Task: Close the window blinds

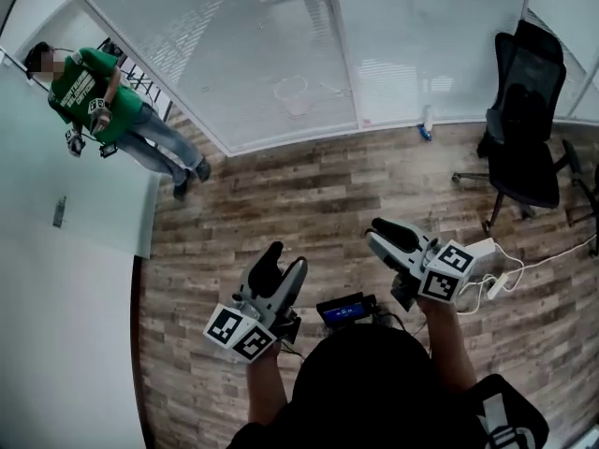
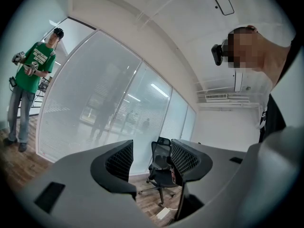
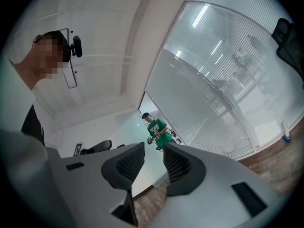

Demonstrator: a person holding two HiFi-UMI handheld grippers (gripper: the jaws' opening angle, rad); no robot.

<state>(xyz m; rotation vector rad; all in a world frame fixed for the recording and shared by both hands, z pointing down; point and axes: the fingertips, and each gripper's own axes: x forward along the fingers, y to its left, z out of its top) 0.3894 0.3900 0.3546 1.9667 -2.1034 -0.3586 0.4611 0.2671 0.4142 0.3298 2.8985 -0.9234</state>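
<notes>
Green shirt (image 1: pixel 82 90), black chair (image 1: pixel 526 148), brown plank floor (image 1: pixel 309 204), white fine-striped blinds (image 3: pixel 228 89)

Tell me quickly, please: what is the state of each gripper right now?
Left gripper: open, jaws apart, holding nothing.
Right gripper: open, jaws apart, holding nothing.

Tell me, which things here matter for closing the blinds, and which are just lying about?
For the job: blinds behind the glass, left tool, right tool.
Lying about: office chair, bottle, white cables, person in green.
</notes>
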